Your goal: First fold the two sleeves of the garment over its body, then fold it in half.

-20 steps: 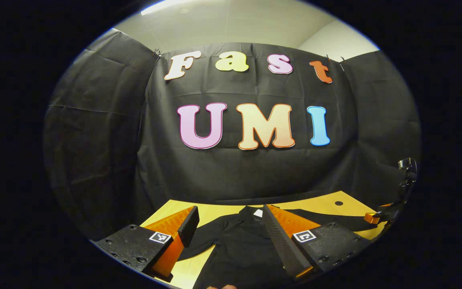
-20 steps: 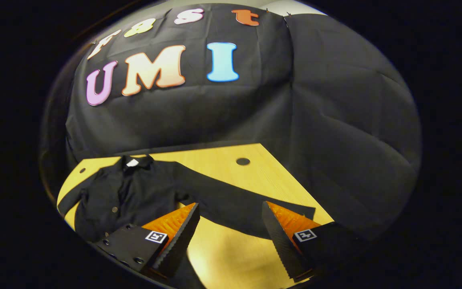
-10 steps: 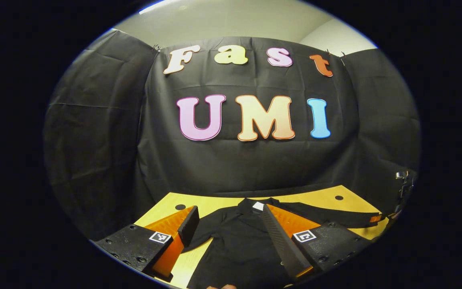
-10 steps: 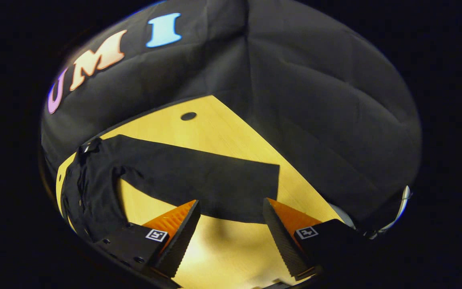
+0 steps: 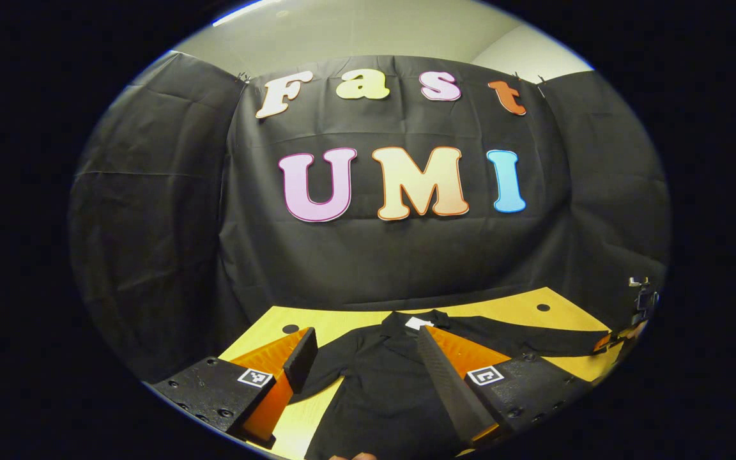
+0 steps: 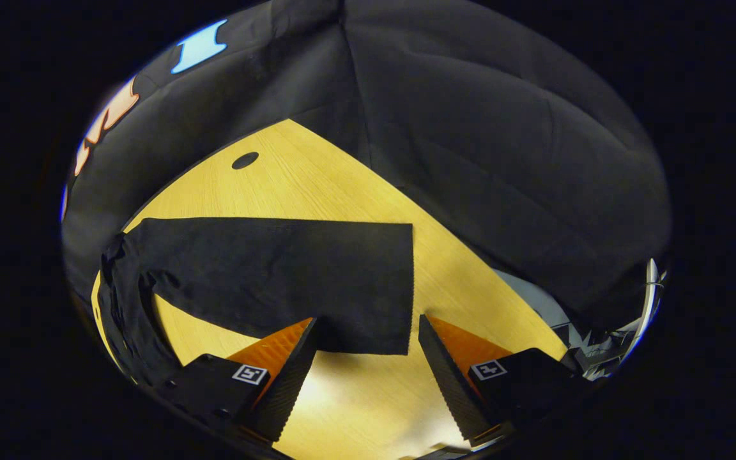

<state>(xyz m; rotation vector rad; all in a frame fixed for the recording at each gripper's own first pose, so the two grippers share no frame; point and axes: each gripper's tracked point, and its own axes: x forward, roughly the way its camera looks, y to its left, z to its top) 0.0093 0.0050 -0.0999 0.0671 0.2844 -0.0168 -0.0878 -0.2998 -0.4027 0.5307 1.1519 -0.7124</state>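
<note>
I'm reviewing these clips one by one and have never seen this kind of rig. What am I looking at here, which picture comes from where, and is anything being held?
There is no robot arm: a person carries a two-finger gripper in each hand, and a fisheye camera rides on each, looking out along its fingers. In the left gripper view, the left gripper hangs open above a black long-sleeved garment spread flat on a wooden table. In the right gripper view, the right gripper is open around the cuff end of one outstretched sleeve, which lies flat on the table. Neither gripper grips anything yet, and no fold has been made. The right gripper also shows small at the far right edge of the left gripper view.
</note>
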